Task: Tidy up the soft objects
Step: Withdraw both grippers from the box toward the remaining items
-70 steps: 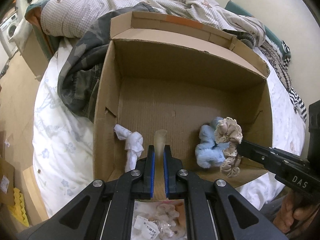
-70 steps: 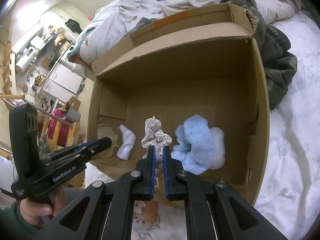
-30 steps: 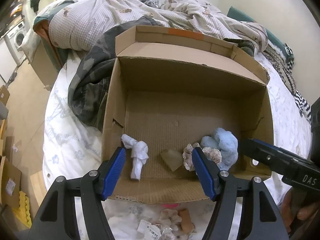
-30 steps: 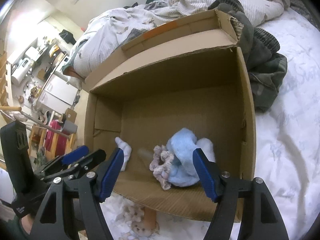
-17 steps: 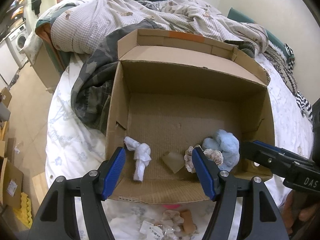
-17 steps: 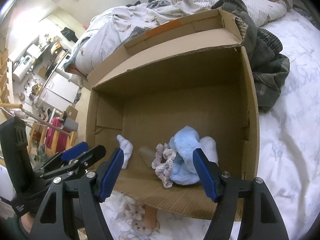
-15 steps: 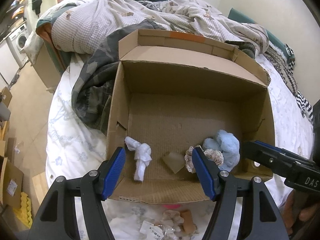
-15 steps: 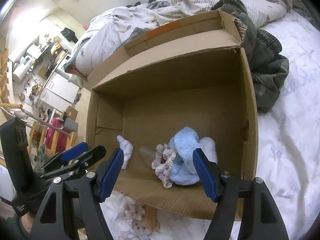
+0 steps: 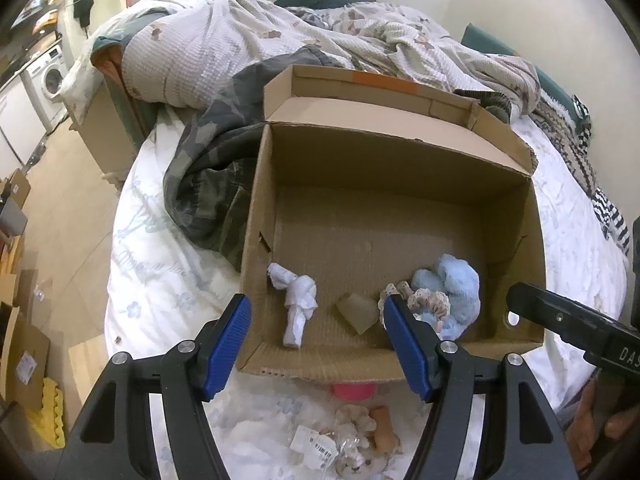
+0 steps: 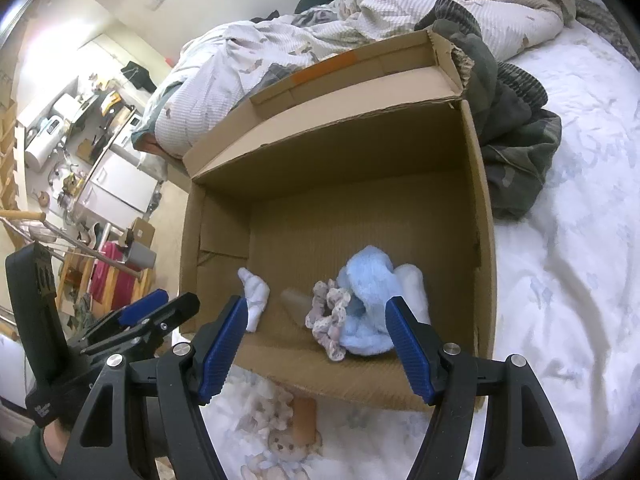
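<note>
Hovering over the near rim of the open brown cardboard box point(image 9: 400, 184), left tongs point(image 9: 318, 338) and right tongs point(image 10: 316, 344) both gape, nothing held. Inside near the front wall: knotted white cloth point(image 9: 297, 304), long axis running front-to-back; lace-trimmed scrunchie point(image 10: 327, 320) touching fluffy pale-blue plush point(image 10: 370, 304). All probably light, squashy, non-slip; pinch a bunched fold.

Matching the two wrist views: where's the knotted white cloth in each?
Left wrist: knotted white cloth lies at the near-left of the cardboard box floor.
Right wrist: same cloth, lower left of box floor.
Shared landmark: fluffy light-blue soft toy.
</note>
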`<state>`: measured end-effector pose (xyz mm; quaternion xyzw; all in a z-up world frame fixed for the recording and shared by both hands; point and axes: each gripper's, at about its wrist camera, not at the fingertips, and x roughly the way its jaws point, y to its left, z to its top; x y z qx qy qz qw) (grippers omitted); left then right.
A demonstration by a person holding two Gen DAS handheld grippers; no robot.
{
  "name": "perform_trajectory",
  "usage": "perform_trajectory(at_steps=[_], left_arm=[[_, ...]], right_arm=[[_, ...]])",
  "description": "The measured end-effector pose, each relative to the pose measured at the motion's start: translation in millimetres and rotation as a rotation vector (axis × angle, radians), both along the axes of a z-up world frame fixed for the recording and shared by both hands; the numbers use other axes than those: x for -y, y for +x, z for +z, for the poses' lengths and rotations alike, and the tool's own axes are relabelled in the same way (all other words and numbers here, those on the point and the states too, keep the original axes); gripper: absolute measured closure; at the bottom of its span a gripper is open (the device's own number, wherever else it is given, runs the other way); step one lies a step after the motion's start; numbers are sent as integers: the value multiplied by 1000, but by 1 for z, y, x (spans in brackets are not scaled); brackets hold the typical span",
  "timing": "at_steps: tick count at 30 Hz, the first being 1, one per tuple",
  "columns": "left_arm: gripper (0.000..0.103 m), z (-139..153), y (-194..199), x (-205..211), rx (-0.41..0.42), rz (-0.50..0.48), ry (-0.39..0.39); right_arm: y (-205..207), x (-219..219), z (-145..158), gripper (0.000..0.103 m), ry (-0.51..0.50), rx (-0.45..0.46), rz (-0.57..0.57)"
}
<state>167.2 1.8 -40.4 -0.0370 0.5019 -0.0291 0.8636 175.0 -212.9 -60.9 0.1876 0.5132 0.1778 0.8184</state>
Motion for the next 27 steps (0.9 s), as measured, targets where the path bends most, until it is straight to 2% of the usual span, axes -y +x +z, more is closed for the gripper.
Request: perform_trajectory(at_steps=[15, 27], left_arm=[[37, 3, -33, -17, -25, 30, 18], [37, -15, -51, -20, -102, 28, 27]], right_arm=[[-40, -5, 6, 28, -12, -1, 24], [-61, -15, -10, 28, -44, -60, 71]])
